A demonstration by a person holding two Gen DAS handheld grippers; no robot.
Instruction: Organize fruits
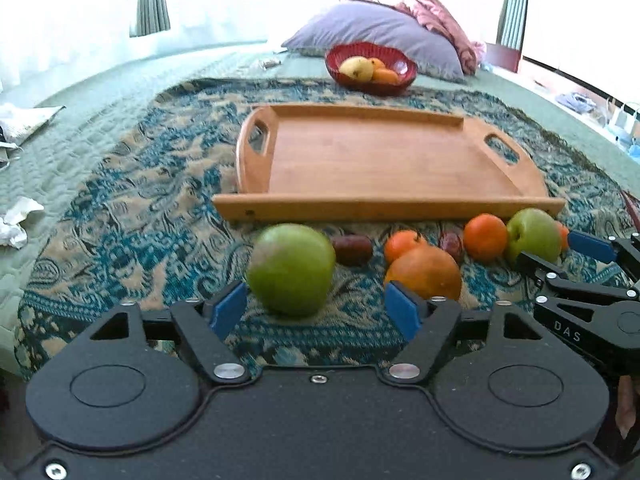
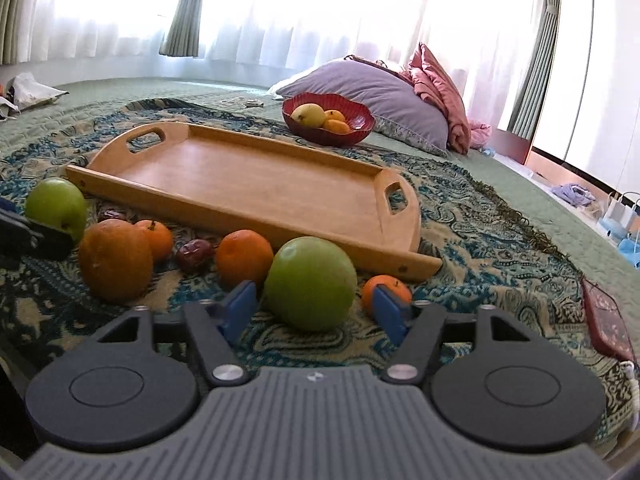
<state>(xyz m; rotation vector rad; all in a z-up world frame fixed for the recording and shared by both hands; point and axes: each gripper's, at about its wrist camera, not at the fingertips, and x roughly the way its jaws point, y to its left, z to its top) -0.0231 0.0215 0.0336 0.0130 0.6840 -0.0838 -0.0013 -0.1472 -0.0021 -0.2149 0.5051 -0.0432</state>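
Left gripper (image 1: pixel 316 306) spread, pads clear of the green apple (image 1: pixel 291 269) low in frame; right gripper (image 2: pixel 314 306) likewise around another green apple (image 2: pixel 311 283) — neither pinched. Wooden tray (image 1: pixel 384 204) mid-frame, red bowl (image 1: pixel 370 84) above.

Left gripper (image 1: pixel 316 310) points forward and down, blue pads (image 1: pixel 229 309) parted, left pad at the side of a green apple (image 1: pixel 291 269), right pad clear of it, no squeeze visible. Right gripper (image 2: pixel 314 308) same pose, blue pads (image 2: pixel 240 308) either side of a second green apple (image 2: pixel 311 282), small gaps showing, not clamped. Right gripper also shows at the right edge of the left wrist view, black linkage and a blue fingertip beside that second apple.
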